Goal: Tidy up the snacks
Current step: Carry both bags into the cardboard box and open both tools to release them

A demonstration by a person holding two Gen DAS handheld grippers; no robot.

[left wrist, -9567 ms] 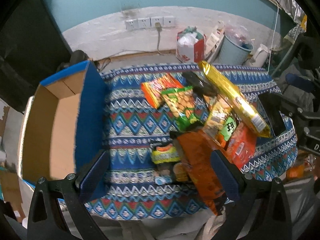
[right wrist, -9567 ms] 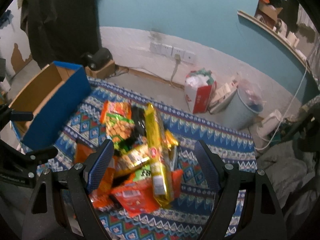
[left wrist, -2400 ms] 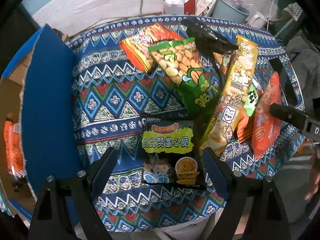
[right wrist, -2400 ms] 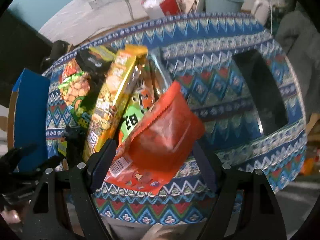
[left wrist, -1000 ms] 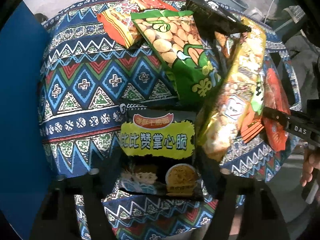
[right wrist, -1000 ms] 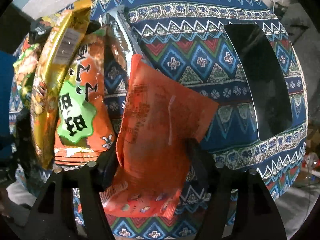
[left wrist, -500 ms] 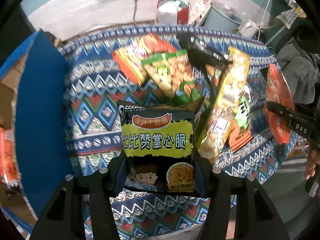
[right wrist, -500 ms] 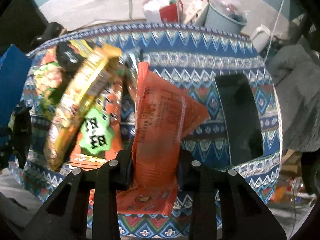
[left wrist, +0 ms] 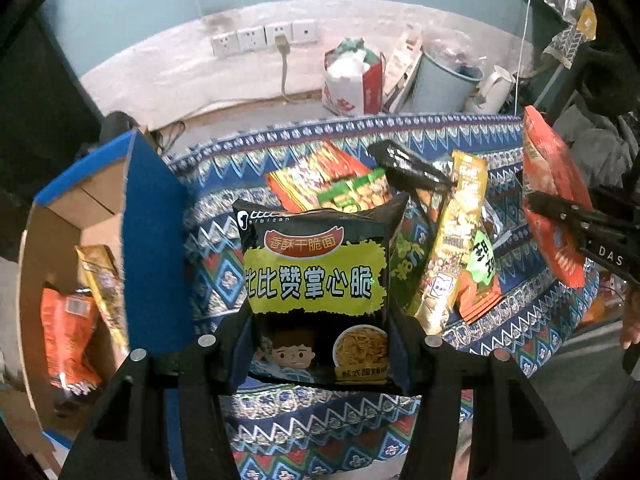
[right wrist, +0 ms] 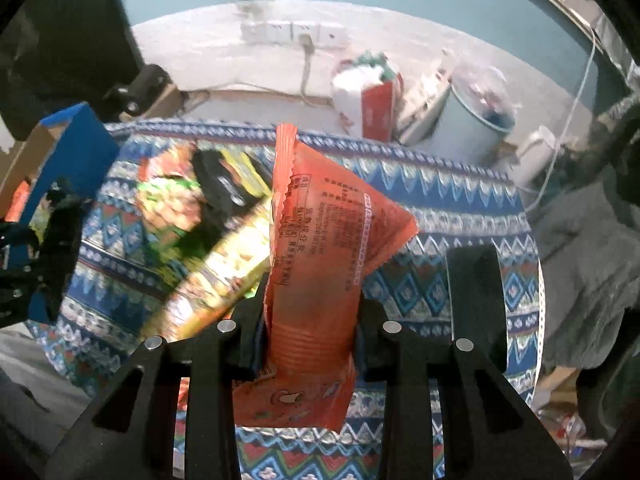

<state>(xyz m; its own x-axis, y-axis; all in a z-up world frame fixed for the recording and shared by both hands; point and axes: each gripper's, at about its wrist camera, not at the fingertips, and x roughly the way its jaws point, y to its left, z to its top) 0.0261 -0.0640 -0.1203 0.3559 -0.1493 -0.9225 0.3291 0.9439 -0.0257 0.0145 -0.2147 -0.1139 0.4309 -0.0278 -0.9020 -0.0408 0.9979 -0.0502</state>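
My left gripper (left wrist: 318, 354) is shut on a black and yellow noodle snack bag (left wrist: 314, 280), held upright above the patterned cloth. In the right wrist view my right gripper (right wrist: 310, 340) is shut on an orange snack bag (right wrist: 320, 240), also lifted off the table. That orange bag (left wrist: 554, 204) and the right gripper show at the right edge of the left wrist view. Several snack packets stay on the cloth: a long gold one (left wrist: 452, 244), a green peanut bag (left wrist: 360, 196) and an orange-green one (left wrist: 480, 280). The blue cardboard box (left wrist: 156, 240) stands at the left.
Inside the box lie an orange packet (left wrist: 66, 340) and a gold packet (left wrist: 102, 284). A black phone (right wrist: 474, 292) lies on the cloth's right side. Beyond the table stand a red-white bag (left wrist: 352, 80), a grey bin (left wrist: 440, 84) and a wall socket strip (left wrist: 264, 38).
Both grippers have risen from the cloth with their bags, and the views have tilted up toward the wall. The right jaws closed on the orange bag about a second ago.
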